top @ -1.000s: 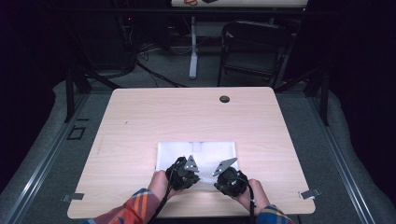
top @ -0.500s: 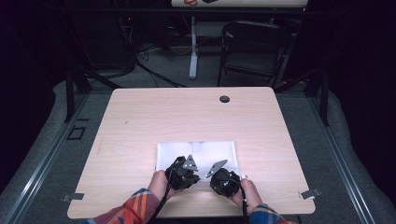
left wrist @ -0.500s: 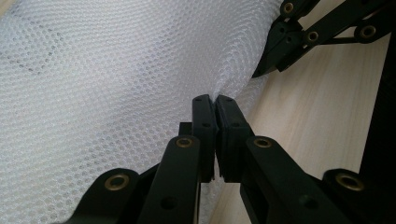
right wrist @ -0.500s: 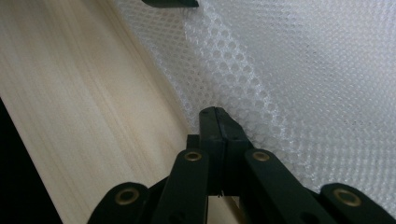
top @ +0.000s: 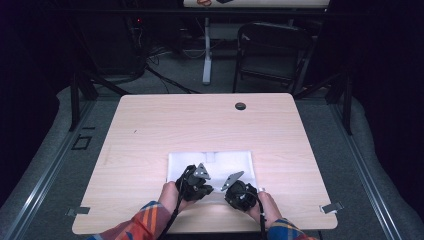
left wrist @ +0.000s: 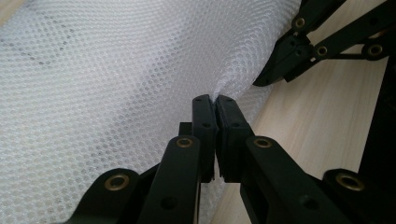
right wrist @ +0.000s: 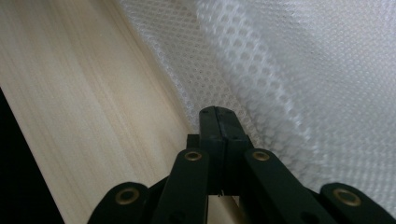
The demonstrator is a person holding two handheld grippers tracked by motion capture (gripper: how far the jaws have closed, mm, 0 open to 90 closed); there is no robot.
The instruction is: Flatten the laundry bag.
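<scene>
1. Two tongs are worked at the near edge of a white bubble-wrap sheet (top: pixel 212 167), which lies flat on the tabletop (top: pixel 150 125), toward its near side and roughly central.
2. Left tongs (left wrist: pixel 215 100): jaws pressed together, with a fold of the sheet's edge pinched at the tips; the wrap is seen puckering into the jaws in the left gripper view.
3. Right tongs (right wrist: pixel 219 112): jaws pressed together at the sheet's border. A raised fold of wrap is seen just beyond the tips, but whether the film is truly caught between the jaws cannot be confirmed; it is probably pinched.
4. In the high view the left tongs (top: pixel 196 181) and the right tongs (top: pixel 235 187) are seen close together, both over the sheet's near edge, left tongs toward the near left part, right tongs toward the near middle-right.
5. Risks, as judged from here:
 - The thin film may be slipped out of the jaws if it is lifted or pulled sharply, since only a small pinch of the edge is held.
 - If only one pair truly holds, the sheet would be dragged askew or folded crooked.
 - Uneven pull between the two hands could tear the film or pop bubbles at the pinch points.
 - With the tongs so close together, the far corners would be left free to sag or curl during a lift.
</scene>
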